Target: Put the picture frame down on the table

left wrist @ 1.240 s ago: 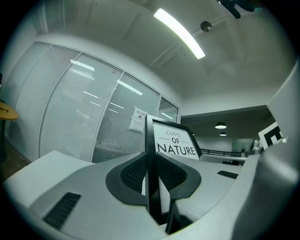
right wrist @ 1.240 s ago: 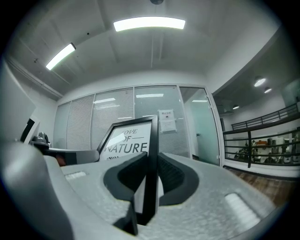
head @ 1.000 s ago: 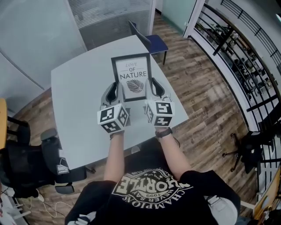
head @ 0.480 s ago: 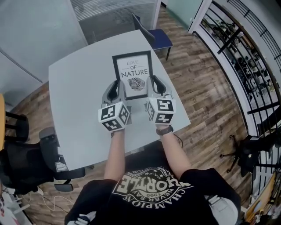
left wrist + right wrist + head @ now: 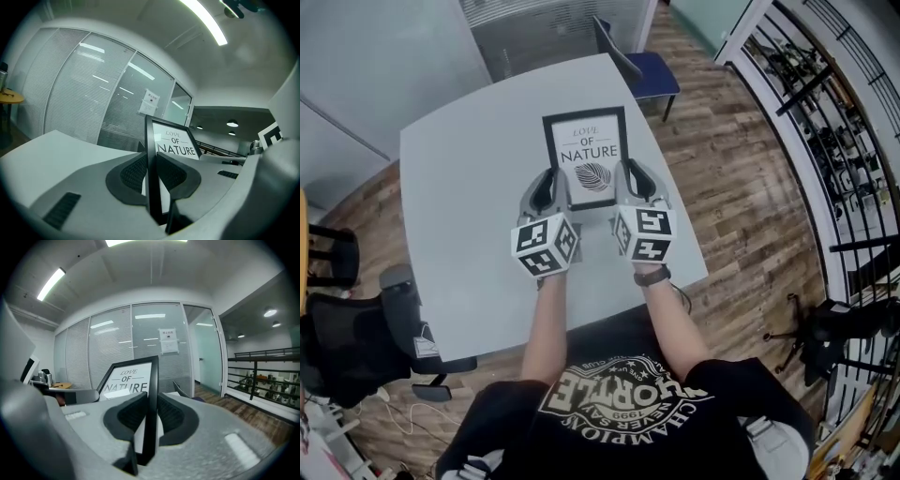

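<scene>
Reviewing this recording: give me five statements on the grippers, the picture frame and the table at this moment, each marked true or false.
1. The left gripper is shut on the left edge of the picture frame. True.
2. The right gripper is open and holds nothing. False: its jaws are closed on the frame's right edge.
3. The print in the frame reads "LOVE OF NATURE" above a leaf drawing. True.
4. The frame's border is white. False: the border is black; only the print inside is white.
5. A blue chair stands at the far side of the table. True.
</scene>
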`<state>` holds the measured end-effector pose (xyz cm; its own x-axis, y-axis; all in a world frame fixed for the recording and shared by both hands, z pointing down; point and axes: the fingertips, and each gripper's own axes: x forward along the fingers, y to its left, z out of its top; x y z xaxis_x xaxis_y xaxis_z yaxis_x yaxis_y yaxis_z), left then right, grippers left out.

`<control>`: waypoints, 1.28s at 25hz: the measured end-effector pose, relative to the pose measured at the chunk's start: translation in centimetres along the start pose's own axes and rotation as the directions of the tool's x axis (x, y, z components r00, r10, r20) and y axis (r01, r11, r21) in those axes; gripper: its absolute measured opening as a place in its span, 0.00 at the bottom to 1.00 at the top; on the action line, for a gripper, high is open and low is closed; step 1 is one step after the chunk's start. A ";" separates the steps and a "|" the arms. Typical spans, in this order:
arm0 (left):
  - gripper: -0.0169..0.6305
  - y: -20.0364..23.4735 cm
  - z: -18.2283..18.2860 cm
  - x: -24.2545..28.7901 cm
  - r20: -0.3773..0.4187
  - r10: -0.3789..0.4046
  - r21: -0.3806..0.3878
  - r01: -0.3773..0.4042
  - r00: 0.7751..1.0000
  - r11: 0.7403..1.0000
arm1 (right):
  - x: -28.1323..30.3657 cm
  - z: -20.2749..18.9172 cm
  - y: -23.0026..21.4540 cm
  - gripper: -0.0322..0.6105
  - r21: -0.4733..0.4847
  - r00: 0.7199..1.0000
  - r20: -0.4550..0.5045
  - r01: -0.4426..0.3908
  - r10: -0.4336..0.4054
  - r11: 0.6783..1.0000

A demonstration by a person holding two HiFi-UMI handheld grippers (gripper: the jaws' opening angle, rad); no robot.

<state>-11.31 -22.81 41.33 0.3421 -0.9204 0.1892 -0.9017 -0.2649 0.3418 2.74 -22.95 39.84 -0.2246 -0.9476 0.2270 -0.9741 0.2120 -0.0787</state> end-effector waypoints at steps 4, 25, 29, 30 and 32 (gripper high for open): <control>0.13 1.0 -0.9 2.0 -0.027 0.018 -0.004 -0.018 0.999 1.000 | 2.2 -1.2 -0.6 0.15 0.010 1.000 -0.029 -0.007 0.007 1.000; 0.13 5.2 -7.1 8.7 -0.181 0.087 -0.037 -0.095 0.980 0.995 | 10.1 -8.3 -2.7 0.15 0.060 0.978 -0.204 -0.025 0.037 0.998; 0.13 6.0 -9.0 9.9 -0.219 0.099 -0.040 -0.110 0.971 0.993 | 11.4 -10.4 -3.2 0.15 0.070 0.968 -0.248 -0.018 0.035 0.997; 0.13 6.0 -9.5 10.2 -0.229 0.101 -0.040 -0.113 0.968 0.993 | 11.6 -11.0 -3.5 0.15 0.070 0.966 -0.258 -0.014 0.032 0.997; 0.13 6.2 -10.6 10.9 -0.249 0.105 -0.040 -0.119 0.963 0.992 | 12.1 -12.1 -4.0 0.15 0.070 0.960 -0.278 -0.009 0.028 0.997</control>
<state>-10.36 -31.44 55.23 0.3004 -0.8424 0.4474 -0.9246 -0.1420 0.3535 3.60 -32.40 54.61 -0.2501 -0.8375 0.4859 -0.9679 0.2029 -0.1486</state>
